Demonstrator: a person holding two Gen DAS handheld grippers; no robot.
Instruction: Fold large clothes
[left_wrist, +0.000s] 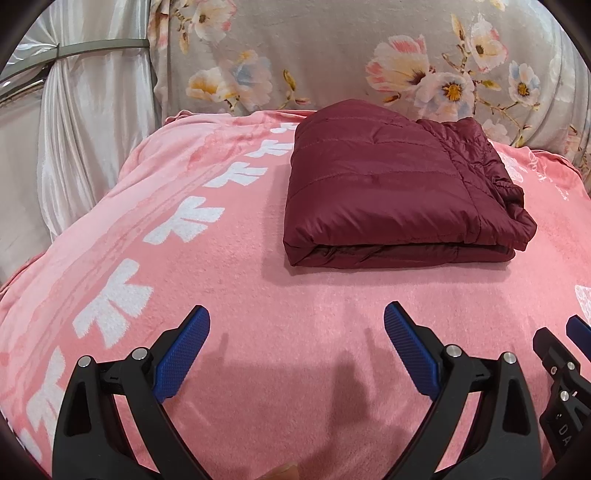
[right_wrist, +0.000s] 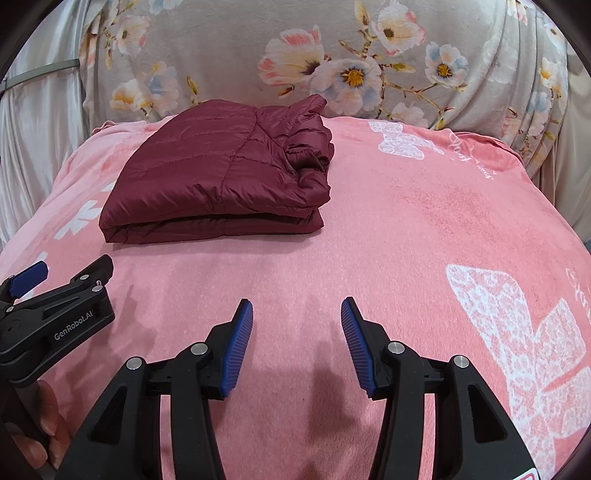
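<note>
The red jacket (left_wrist: 391, 184) is lying folded on the pink blanket (left_wrist: 258, 295). Both tools, left tool (left_wrist: 297, 347) and right tool (right_wrist: 297, 343), are hanging open, empty. It seems finished; pat edges gently.

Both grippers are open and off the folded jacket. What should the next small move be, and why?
Probably none beyond drawing both grippers back. The maroon jacket lies as a compact stacked rectangle on the pink blanket, and the left gripper and right gripper hover short of it, jaws apart and holding nothing, so the fold looks finished.
</note>
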